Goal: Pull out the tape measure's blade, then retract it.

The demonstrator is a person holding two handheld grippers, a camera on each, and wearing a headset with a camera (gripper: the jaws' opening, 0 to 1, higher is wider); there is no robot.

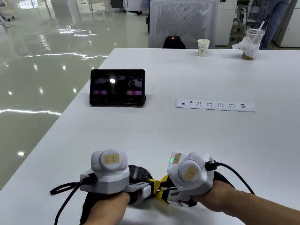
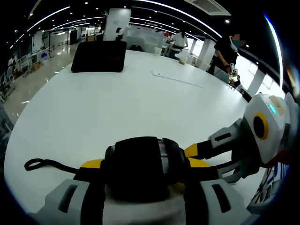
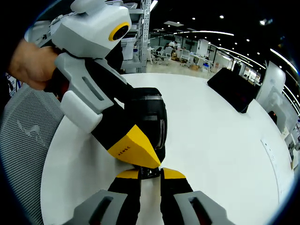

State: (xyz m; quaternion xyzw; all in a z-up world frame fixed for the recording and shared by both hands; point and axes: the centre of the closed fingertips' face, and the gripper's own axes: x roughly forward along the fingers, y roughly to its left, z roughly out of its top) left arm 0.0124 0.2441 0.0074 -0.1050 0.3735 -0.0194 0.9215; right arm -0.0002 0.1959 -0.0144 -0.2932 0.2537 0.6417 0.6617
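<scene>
The black tape measure (image 1: 137, 174) sits low over the white table (image 1: 197, 136) near its front edge. My left gripper (image 1: 149, 188) is shut on the case, which fills the space between its yellow-tipped jaws in the left gripper view (image 2: 140, 173). The case's black wrist strap (image 2: 42, 164) trails on the table. My right gripper (image 1: 162, 190) meets it from the right, tip to tip. In the right gripper view my right gripper (image 3: 150, 175) has its jaws nearly together on the small dark blade end at the bottom of the tape measure (image 3: 151, 119). No length of blade is drawn out.
A dark tablet (image 1: 117, 87) stands at the table's left side, near that edge. A white power strip (image 1: 215, 105) lies mid-table. A paper cup (image 1: 203, 47) and a plastic cup with a straw (image 1: 253, 41) stand at the far edge, with a mesh chair (image 1: 183, 21) behind.
</scene>
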